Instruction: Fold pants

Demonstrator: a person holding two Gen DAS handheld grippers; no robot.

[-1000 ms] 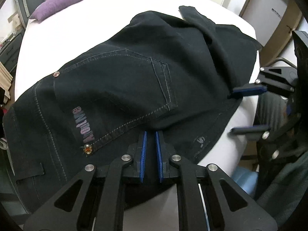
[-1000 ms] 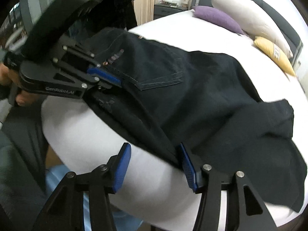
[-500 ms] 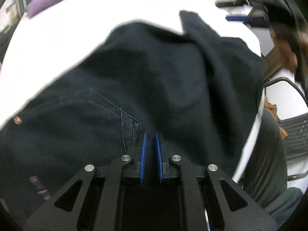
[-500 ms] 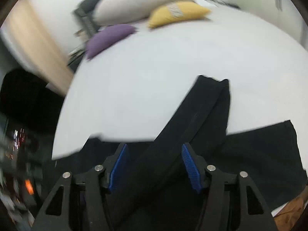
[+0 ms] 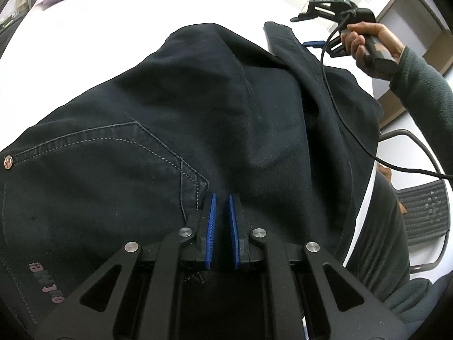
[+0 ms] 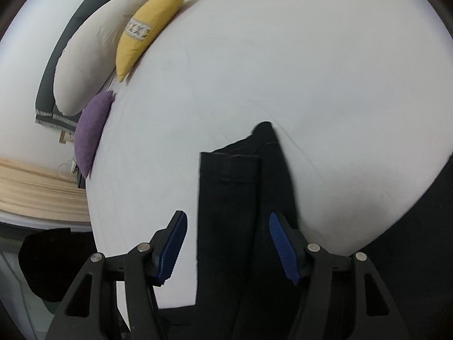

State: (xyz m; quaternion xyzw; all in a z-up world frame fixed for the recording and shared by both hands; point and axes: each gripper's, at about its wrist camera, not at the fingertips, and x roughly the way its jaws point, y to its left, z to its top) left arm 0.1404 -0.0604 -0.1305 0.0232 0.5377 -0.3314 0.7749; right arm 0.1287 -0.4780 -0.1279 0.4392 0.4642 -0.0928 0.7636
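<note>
Dark navy pants lie spread on a white bed, back pocket and seat facing up. My left gripper is nearly shut, its blue pads close together, pinching the fabric by the pocket corner. My right gripper is open and hovers over a folded pant leg whose hem points away across the sheet. The right gripper also shows in the left wrist view, held in a hand at the far leg end.
A cream pillow, a yellow pillow and a purple pillow lie at the head of the bed. A chair and the person's sleeve are at the bed's right edge. A cable trails across the pants.
My right gripper left the near edge of the pants and swung to the far leg end, still open. My left gripper kept its hold and the view moved in closer over the seat.
</note>
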